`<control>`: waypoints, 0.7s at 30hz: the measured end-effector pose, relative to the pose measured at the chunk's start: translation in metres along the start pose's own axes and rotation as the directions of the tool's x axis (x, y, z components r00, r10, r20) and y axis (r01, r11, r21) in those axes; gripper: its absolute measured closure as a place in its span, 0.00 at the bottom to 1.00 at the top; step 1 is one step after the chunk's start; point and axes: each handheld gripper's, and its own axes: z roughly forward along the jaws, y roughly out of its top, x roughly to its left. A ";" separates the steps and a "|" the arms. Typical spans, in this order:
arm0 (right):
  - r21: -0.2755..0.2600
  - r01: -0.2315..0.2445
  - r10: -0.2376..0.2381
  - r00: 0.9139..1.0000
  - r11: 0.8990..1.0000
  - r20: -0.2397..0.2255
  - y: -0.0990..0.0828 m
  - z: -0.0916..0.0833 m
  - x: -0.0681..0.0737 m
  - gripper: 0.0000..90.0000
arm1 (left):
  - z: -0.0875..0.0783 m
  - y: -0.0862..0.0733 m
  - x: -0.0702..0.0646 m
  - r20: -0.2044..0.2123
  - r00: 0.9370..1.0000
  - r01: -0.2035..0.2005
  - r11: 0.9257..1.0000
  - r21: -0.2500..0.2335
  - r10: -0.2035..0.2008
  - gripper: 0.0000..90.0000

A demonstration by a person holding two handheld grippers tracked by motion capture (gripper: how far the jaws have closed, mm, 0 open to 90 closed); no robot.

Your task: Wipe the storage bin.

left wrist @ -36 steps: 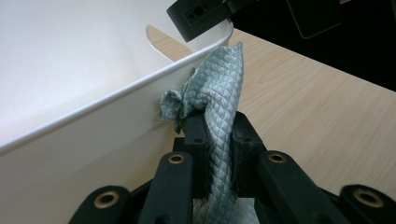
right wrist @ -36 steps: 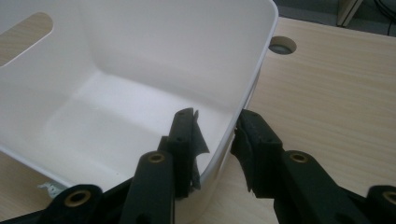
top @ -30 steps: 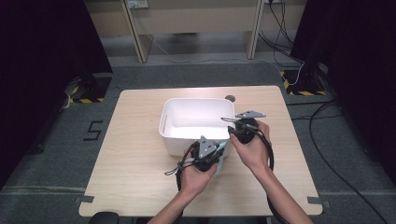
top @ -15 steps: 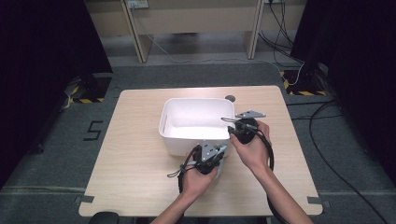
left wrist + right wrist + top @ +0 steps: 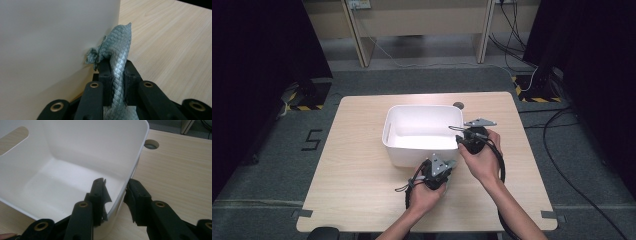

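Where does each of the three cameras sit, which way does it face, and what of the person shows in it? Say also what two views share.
High view: above the person's side, facing forward and down on the table; both forearms, left gripper and right gripper show.
Left gripper view: rides the left gripper, facing the tub's outer wall; its jaws pinch a grey cloth.
Right gripper view: rides the right gripper, facing into the tub; its jaws straddle the tub's wall.
Shared: the white tub and wooden table show in all three.
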 end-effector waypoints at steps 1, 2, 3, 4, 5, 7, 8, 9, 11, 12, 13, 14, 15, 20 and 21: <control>0.001 0.000 0.000 1.000 1.000 0.003 0.000 0.000 0.000 0.76 | 0.001 -0.001 0.000 0.002 1.000 -0.003 1.000 0.006 0.003 0.89; 0.001 0.001 -0.001 1.000 1.000 0.004 0.000 0.000 0.001 0.76 | 0.002 -0.001 0.000 0.003 1.000 0.003 1.000 0.004 -0.003 0.89; 0.001 0.001 -0.001 1.000 1.000 0.005 0.000 0.000 0.001 0.75 | 0.003 -0.002 -0.001 0.000 1.000 0.002 1.000 0.011 -0.002 0.89; 0.001 0.000 0.000 1.000 1.000 0.004 0.000 0.000 0.001 0.75 | 0.004 -0.003 0.000 0.001 1.000 -0.005 1.000 0.019 0.005 0.89; 0.000 0.001 -0.001 1.000 1.000 0.003 0.000 0.000 0.001 0.75 | 0.005 -0.004 -0.001 0.001 1.000 -0.004 1.000 0.022 0.004 0.89; 0.001 -0.001 0.001 1.000 1.000 0.003 0.000 0.000 0.001 0.75 | 0.007 -0.005 -0.001 -0.002 1.000 -0.007 1.000 0.026 0.007 0.89; 0.001 -0.001 0.001 1.000 1.000 0.002 0.000 0.000 0.001 0.75 | 0.008 -0.005 -0.001 -0.002 1.000 -0.006 1.000 0.027 0.006 0.89; 0.001 0.000 0.000 1.000 1.000 0.003 0.000 0.000 0.001 0.75 | 0.008 -0.005 -0.001 -0.003 1.000 -0.012 0.999 0.031 0.012 0.89; 0.001 -0.001 0.001 1.000 1.000 0.002 0.000 0.000 0.001 0.75 | 0.010 -0.006 -0.002 -0.001 1.000 -0.010 0.999 0.036 0.010 0.89; 0.001 0.000 0.000 1.000 1.000 0.003 0.000 0.000 0.000 0.75 | 0.010 -0.006 -0.002 -0.001 1.000 -0.012 0.999 0.039 0.012 0.89; 0.001 0.000 0.000 1.000 1.000 0.003 0.000 0.000 0.000 0.75 | 0.011 -0.006 -0.002 0.001 1.000 -0.010 0.999 0.039 0.010 0.89; 0.001 0.000 0.000 1.000 1.000 0.002 0.000 0.000 0.000 0.75 | 0.011 -0.006 -0.002 0.003 1.000 -0.008 0.999 0.040 0.008 0.89; 0.000 0.001 -0.001 1.000 1.000 0.001 0.000 0.000 0.000 0.75 | 0.012 -0.006 -0.002 0.004 1.000 -0.010 0.999 0.041 0.010 0.89; 0.002 -0.001 0.001 1.000 1.000 0.002 0.000 0.000 0.000 0.75 | 0.014 -0.002 -0.004 0.015 1.000 -0.013 0.999 0.042 0.012 0.89; 0.001 -0.001 0.001 1.000 1.000 0.002 0.000 0.000 0.000 0.75 | 0.015 -0.001 -0.005 0.017 1.000 -0.018 0.999 0.044 0.017 0.89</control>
